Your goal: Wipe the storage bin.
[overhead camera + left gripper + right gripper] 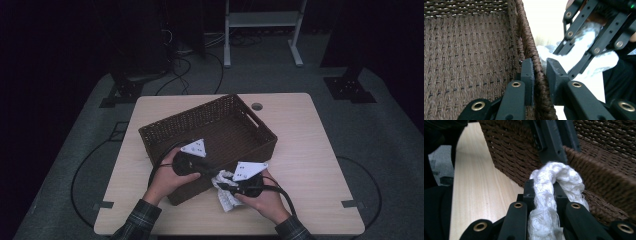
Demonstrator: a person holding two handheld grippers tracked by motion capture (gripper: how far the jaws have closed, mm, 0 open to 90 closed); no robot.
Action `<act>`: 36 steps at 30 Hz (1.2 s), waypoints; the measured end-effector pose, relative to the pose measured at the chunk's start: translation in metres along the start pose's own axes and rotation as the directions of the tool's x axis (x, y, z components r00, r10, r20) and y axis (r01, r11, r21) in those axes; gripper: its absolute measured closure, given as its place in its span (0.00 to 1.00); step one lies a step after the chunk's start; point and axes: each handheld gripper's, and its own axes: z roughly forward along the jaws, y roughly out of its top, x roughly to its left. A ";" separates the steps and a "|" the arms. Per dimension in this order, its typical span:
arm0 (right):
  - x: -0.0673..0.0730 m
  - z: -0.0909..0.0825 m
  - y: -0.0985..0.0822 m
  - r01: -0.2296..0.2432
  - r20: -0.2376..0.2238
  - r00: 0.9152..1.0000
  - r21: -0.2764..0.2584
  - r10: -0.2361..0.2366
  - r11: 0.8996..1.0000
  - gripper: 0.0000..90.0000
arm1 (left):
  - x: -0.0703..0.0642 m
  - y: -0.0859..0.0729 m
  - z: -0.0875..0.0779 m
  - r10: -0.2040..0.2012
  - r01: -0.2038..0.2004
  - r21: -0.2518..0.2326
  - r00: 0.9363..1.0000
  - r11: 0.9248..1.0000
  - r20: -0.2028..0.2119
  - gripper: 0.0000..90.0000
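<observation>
Right gripper view: gripper point(544, 195) clamps white cloth point(549, 202).

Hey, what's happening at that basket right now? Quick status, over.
Left gripper clamped on the brown wicker basket near wall. Right gripper shut on a white cloth, held just outside that wall. Wall stands between cloth and basket interior.

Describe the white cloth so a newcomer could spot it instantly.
Find the brown wicker basket on the table. Just outside its near wall, the right gripper pinches a crumpled cloth, the only white, soft thing there.
</observation>
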 end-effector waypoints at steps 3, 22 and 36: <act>-0.001 0.008 -0.002 -0.004 -0.004 1.000 0.017 0.005 1.000 0.86 | 0.000 0.000 0.000 -0.005 0.005 0.000 1.000 1.000 -0.001 0.84; -0.002 0.042 -0.023 0.009 -0.022 1.000 0.138 -0.006 0.990 0.86 | -0.001 0.000 0.000 -0.003 0.003 0.002 1.000 1.000 0.001 0.84; 0.013 0.026 -0.002 0.021 -0.044 0.999 0.032 -0.020 0.999 0.86 | 0.000 0.000 0.000 -0.004 0.004 0.001 1.000 1.000 0.002 0.84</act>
